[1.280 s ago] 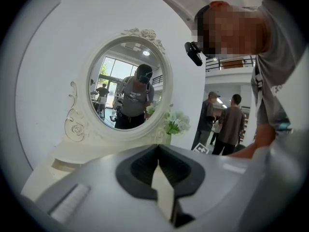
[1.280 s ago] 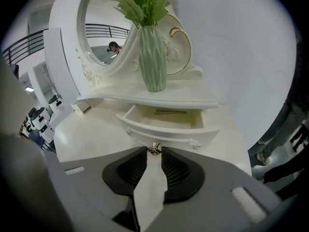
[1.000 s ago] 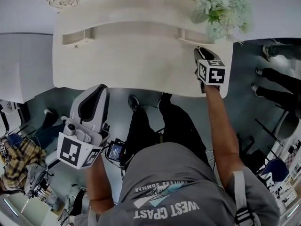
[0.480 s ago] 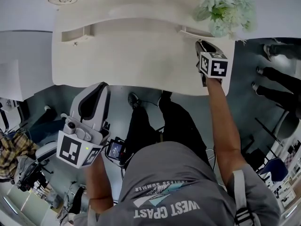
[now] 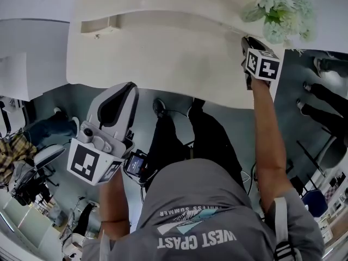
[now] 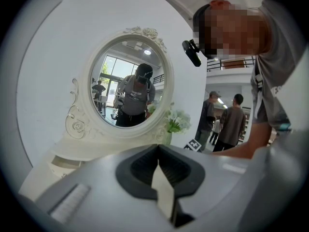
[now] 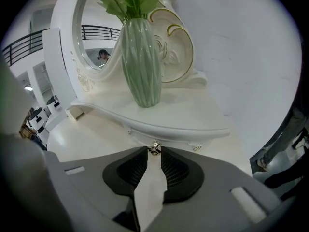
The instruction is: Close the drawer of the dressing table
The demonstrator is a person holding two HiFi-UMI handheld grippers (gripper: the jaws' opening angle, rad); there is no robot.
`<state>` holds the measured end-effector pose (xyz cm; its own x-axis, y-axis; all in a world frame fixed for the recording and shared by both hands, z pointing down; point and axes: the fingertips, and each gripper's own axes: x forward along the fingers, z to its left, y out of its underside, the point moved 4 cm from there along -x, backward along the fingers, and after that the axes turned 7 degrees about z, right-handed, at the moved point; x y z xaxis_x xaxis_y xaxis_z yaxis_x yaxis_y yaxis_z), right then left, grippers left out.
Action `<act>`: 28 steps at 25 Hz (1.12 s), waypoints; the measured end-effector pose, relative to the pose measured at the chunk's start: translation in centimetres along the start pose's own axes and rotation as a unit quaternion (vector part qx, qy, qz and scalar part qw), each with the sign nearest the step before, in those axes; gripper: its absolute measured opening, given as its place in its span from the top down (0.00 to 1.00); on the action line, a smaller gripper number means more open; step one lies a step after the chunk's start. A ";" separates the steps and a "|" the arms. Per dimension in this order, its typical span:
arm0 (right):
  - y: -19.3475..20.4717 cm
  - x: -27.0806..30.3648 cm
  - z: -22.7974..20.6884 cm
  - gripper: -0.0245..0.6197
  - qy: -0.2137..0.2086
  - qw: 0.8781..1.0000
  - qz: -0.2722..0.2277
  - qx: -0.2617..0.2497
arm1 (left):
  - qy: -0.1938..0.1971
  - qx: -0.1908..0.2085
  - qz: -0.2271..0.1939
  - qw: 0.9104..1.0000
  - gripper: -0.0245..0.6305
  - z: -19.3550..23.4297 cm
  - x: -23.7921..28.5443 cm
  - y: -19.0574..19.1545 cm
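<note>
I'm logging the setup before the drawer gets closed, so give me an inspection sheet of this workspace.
Surface: white dressing table, pale top.
Job's things: small drawer under the raised shelf; how far out it stands cannot be told.
Clutter: vase of flowers on the shelf; oval mirror behind.
Grippers: right gripper fingers pinch the drawer knob; left gripper shut, empty, short of the table.
Cables: thin dark line by the person's shoes, possibly a cable.
Surroundings: bystanders at the right.

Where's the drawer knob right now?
The drawer knob sits centre of the right gripper view, between the right gripper's jaw tips, just below the shelf holding the green vase.
</note>
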<state>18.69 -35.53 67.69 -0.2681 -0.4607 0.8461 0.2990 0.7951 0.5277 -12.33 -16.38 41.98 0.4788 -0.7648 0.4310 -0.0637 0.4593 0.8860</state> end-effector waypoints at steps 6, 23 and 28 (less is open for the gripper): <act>-1.0 0.6 -0.2 0.81 0.004 1.000 -0.004 -0.004 | 0.001 -0.006 0.009 1.000 0.96 0.3 -0.2 0.5; -1.2 0.6 0.0 0.81 0.006 1.000 0.002 -0.008 | -0.001 -0.009 0.012 1.000 0.96 1.1 -0.6 1.0; -1.0 0.0 0.1 0.82 0.015 1.000 0.001 -0.003 | -0.006 -0.004 -0.007 1.000 0.96 1.7 -0.9 0.4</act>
<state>18.29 -36.24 67.14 -0.2399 -0.4717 0.8485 0.3055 0.7929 0.5272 -14.27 -16.28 42.26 0.4689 -0.7770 0.4200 -0.0493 0.4518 0.8908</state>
